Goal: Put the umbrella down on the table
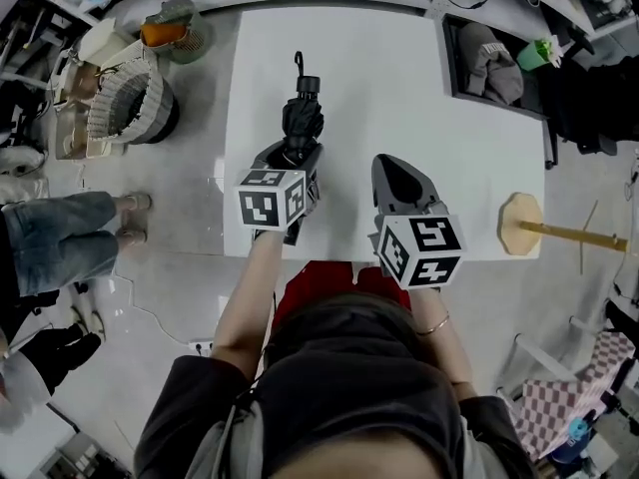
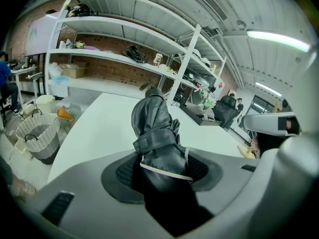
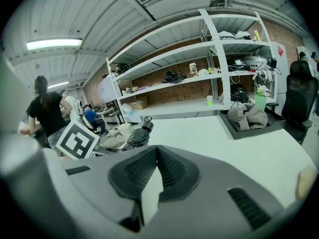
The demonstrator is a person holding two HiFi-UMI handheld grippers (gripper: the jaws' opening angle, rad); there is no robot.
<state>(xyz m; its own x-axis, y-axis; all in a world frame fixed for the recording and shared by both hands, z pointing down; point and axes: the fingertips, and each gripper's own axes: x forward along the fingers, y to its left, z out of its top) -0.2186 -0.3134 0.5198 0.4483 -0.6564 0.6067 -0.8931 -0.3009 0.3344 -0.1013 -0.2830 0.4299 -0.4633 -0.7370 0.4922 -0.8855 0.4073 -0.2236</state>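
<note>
One umbrella [image 1: 302,118] sits pinched in our left tongs [image 1: 298,160] over the table [image 1: 459,158]. Our right tongs [image 1: 394,168] hover there, pressed together.

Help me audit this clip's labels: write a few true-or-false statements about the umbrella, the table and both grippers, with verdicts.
1. The left gripper is clamped on the folded black fabric umbrella. True.
2. The right gripper grips the umbrella too. False: its jaws are together and empty.
3. The umbrella is over the white rectangular table. True.
4. A woven basket stands on the table. False: the pale woven basket stands on the floor beside it.
</note>
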